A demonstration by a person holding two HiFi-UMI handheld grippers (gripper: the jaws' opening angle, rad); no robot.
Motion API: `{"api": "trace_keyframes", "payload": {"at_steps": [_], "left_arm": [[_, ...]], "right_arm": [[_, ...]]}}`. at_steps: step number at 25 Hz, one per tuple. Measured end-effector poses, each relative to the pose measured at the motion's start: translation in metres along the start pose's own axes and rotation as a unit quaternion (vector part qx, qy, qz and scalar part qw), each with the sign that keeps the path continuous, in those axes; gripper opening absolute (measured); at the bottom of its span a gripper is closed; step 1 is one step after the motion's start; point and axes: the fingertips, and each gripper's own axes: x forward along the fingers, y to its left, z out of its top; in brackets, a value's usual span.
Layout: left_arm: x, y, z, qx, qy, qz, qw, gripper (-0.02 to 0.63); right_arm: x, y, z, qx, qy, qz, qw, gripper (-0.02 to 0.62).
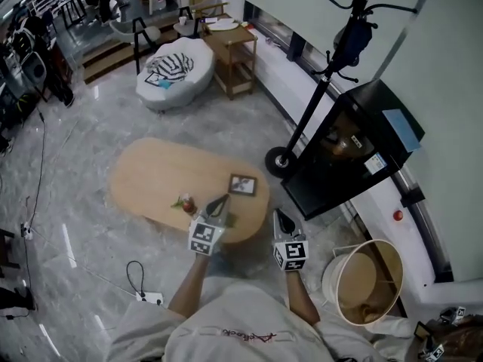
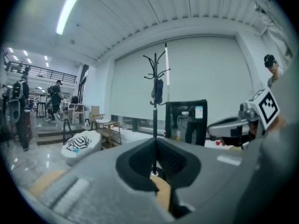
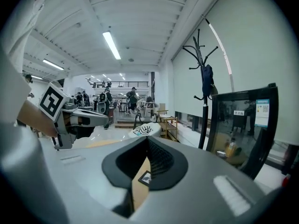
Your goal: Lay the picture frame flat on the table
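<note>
The picture frame, dark-edged and small, appears to lie flat near the right end of the oval wooden table. My left gripper hovers over the table's near edge, just in front of the frame, its jaws shut on nothing. Off the table's right corner, my right gripper is also shut and empty. In the right gripper view the frame shows on the wood through the notch below the closed jaws. The left gripper view shows its shut jaws pointing at the coat stand.
A small red-and-green item sits on the table left of the left gripper. A black coat stand, a black cabinet and a pale bin stand to the right. A white beanbag and wooden side table are behind.
</note>
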Motion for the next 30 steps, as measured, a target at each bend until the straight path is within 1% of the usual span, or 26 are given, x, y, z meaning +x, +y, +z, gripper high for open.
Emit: {"api": "trace_keyframes", "payload": {"at_steps": [5,9,12,17,24,30], "left_arm": [[-0.028,0.002,0.024,0.01,-0.021,0.011,0.9997,0.0],[-0.045,-0.006,0.027,0.004,-0.023,0.014,0.9996,0.0],[-0.049,-0.008,0.032,0.009,-0.027,0.017,0.9994,0.0],[-0.054,-0.017,0.026,0.009,-0.025,0.016,0.9995,0.0],[-0.062,-0.022,0.029,0.008,-0.028,0.015,0.9995,0.0],[-0.058,-0.023,0.027,0.014,-0.03,0.016,0.9993,0.0]], "right_arm": [[-0.017,0.006,0.03,-0.022,-0.025,-0.006,0.999,0.003],[-0.035,0.008,0.033,-0.023,-0.028,-0.014,0.999,0.003],[-0.038,0.008,0.04,-0.023,-0.039,-0.015,0.999,0.003],[-0.045,0.012,0.037,-0.022,-0.039,-0.012,0.999,0.003],[-0.051,0.019,0.041,-0.03,-0.037,-0.006,0.999,0.003],[-0.052,0.018,0.039,-0.027,-0.037,-0.004,0.999,0.003]]}}
